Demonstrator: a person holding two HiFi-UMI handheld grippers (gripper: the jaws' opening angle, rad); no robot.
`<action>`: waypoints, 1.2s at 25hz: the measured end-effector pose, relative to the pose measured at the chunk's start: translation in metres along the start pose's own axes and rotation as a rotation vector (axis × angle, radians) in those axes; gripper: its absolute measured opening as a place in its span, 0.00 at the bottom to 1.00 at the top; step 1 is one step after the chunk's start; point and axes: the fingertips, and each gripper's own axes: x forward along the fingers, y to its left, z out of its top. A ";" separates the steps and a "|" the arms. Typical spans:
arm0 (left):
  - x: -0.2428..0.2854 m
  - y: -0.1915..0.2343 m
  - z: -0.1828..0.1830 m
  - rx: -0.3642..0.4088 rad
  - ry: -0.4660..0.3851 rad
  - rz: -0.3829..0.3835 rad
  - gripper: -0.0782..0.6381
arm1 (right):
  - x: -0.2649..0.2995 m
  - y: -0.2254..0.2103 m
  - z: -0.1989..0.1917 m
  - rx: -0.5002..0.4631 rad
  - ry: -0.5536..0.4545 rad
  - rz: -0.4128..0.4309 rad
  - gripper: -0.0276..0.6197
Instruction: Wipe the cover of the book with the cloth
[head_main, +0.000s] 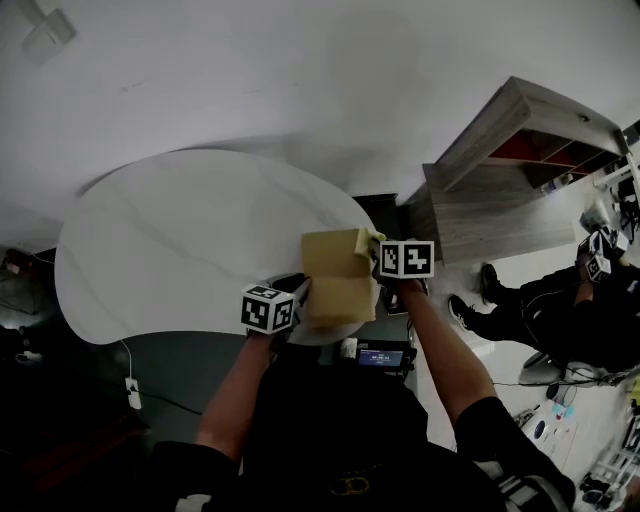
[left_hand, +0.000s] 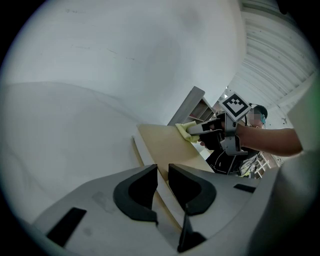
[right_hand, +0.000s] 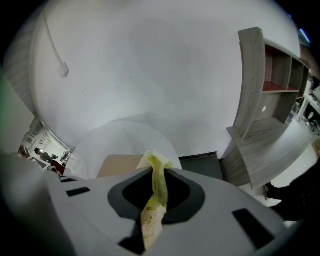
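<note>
A tan book (head_main: 337, 275) lies at the near right edge of the white oval table (head_main: 180, 240), partly over the rim. My left gripper (head_main: 300, 295) is at the book's near left side. In the left gripper view its jaws (left_hand: 163, 172) are nearly closed on the book's edge (left_hand: 167, 145). My right gripper (head_main: 378, 258) is shut on a yellow cloth (head_main: 372, 243), which rests on the book's far right corner. The cloth (right_hand: 157, 177) stands pinched between the right jaws, with the book (right_hand: 117, 165) just beyond them. The left gripper view also shows the cloth (left_hand: 184, 131) on that corner.
A grey wooden shelf unit (head_main: 510, 170) stands to the right of the table. Another person (head_main: 560, 310) sits at the far right. A small device with a lit screen (head_main: 380, 356) sits below the table's near edge. A cable and plug (head_main: 132, 390) lie on the floor at left.
</note>
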 end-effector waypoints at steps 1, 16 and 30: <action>0.000 0.000 0.000 0.000 0.000 0.001 0.21 | 0.000 0.000 0.000 0.003 0.000 -0.001 0.18; 0.003 0.000 0.000 -0.024 -0.013 -0.005 0.21 | -0.002 0.051 0.015 -0.001 -0.048 0.130 0.18; 0.005 -0.003 0.000 -0.017 -0.018 -0.006 0.21 | 0.016 0.123 -0.016 -0.042 0.052 0.301 0.18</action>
